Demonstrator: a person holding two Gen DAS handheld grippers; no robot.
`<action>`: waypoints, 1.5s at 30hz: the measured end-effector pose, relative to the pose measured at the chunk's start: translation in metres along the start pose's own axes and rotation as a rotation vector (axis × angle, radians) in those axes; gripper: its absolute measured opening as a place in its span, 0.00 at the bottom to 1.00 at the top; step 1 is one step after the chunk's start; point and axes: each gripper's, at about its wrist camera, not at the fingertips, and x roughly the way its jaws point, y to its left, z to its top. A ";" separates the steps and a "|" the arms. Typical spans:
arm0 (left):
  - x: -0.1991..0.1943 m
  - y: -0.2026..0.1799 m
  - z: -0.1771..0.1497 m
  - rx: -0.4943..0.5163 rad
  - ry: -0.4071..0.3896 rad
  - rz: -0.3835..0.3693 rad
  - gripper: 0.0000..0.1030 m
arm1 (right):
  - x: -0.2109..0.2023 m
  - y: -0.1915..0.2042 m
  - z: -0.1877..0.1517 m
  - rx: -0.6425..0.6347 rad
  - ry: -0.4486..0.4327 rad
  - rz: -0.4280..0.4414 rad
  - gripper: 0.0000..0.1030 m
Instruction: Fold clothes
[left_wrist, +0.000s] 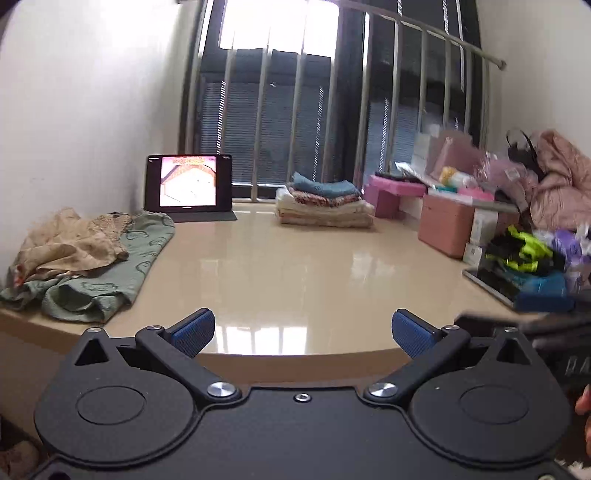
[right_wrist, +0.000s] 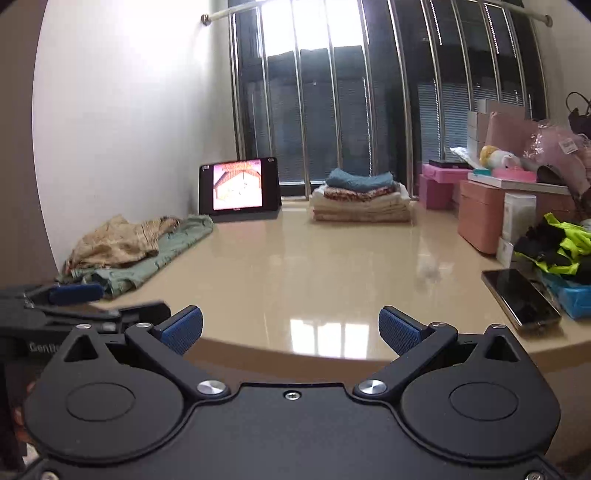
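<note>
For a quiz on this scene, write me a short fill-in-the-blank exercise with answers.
1. Both the left gripper and the right gripper are ____.
2. The tan garment lies on a ____ garment.
3. The top item of the folded stack is ____.
4. The tablet stands left of the ____.

Answers: open; green; blue; stack

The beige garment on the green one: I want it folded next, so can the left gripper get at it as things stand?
Probably yes. The left gripper is open and empty, the beige garment lies uncovered atop the green garment at the table's left, and nothing stands between them.
</note>
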 end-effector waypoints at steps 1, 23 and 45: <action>-0.005 0.002 0.001 -0.018 -0.015 0.006 1.00 | -0.002 0.002 -0.001 0.013 0.011 -0.003 1.00; -0.022 -0.003 -0.009 -0.035 0.066 -0.029 1.00 | -0.009 0.007 -0.012 0.092 0.113 -0.116 0.98; -0.021 -0.002 -0.009 -0.046 0.086 -0.029 1.00 | -0.009 0.009 -0.013 0.086 0.125 -0.115 0.97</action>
